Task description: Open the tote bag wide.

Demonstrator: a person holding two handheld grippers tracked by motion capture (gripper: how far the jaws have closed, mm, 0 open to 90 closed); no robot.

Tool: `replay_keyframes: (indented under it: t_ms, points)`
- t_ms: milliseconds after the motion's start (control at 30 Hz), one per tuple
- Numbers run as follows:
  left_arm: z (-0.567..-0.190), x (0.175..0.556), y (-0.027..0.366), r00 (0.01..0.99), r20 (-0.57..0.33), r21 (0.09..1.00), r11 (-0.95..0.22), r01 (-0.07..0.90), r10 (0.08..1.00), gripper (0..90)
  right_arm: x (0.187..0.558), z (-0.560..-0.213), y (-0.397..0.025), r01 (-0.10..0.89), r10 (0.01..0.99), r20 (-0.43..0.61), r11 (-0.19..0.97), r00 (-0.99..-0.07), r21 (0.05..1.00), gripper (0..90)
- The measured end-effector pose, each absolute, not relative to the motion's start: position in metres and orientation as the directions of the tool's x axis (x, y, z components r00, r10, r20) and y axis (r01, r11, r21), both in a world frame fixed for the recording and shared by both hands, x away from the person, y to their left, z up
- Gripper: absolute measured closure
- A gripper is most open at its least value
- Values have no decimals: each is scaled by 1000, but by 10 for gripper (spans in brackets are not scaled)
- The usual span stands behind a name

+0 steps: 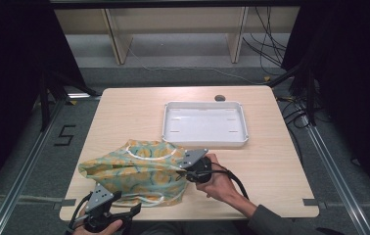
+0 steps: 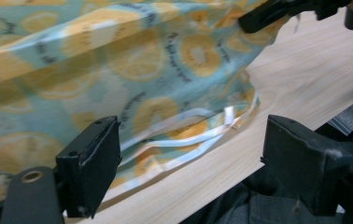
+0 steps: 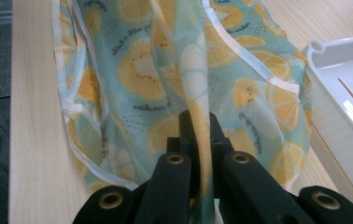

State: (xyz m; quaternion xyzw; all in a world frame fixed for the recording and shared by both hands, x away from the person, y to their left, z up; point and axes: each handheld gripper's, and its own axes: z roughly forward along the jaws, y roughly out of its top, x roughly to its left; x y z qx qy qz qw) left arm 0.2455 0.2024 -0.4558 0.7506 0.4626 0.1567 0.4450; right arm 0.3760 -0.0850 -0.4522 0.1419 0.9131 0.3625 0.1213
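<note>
A teal cloth with a yellow lemon print and white trim [image 1: 139,174] lies crumpled on the front left of the wooden table [image 1: 124,117]. My right gripper [image 1: 182,172] is shut on a pinched fold of the cloth [image 3: 198,116] at its right side, lifting the fabric into a ridge. My left gripper [image 1: 127,211] is at the table's front edge, just in front of the cloth's near hem. Its jaws stand wide apart, with the trimmed hem [image 2: 184,140] seen between them and nothing gripped.
A white rectangular tray [image 1: 205,123] sits behind and to the right of the cloth, close to it [image 3: 347,107]. A small dark round thing [image 1: 219,98] lies near the table's far edge. Cables and shelf legs are on the floor beyond.
</note>
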Motion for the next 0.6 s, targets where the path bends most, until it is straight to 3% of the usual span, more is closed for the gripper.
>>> replay_keyframes:
  t_ms: [433,600]
  points:
    - [-455,247,219,517,-146,831,-179,527,844,189,369,-438,-125,234,390,-75,684,-918,691,900]
    - [-455,245,214,500,-168,813,-167,557,850,189,364,-435,-148,256,410,-64,676,-910,691,900]
